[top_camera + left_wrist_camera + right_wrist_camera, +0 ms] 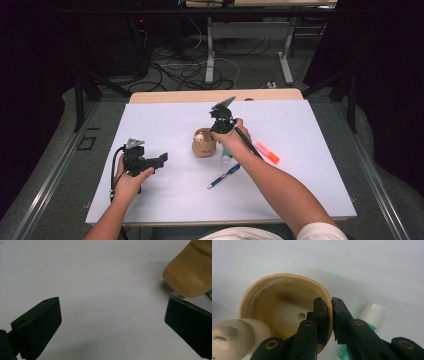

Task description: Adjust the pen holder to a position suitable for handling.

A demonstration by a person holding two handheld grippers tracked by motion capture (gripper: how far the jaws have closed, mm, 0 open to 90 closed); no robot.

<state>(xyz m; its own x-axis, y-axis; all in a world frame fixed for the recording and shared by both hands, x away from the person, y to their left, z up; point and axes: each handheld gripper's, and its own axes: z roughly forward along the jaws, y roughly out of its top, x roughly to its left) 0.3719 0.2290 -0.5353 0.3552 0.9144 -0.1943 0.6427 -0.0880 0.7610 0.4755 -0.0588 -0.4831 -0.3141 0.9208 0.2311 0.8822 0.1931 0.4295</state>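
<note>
While the right gripper [329, 318] pinches the cup's [274, 307] near wall, one pad inside, the left gripper [112, 327] waits spread, cup up-right of it.

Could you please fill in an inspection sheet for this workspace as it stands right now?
Surface: white sheet covering a wooden table; no spills seen.
Job's things: tan cup standing upright near the middle, with a pale rounded figure at its rim.
Clutter: white-capped tube beside the cup, orange marker and blue pen lying on the sheet.
Grippers: right gripper shut on the cup's wall, one jaw inside, one outside; left gripper open, over bare sheet, holding nothing.
Cables: one trails from the left gripper; loose cables lie on the floor beyond the table.
Surroundings: dark curtains, table legs behind.
</note>
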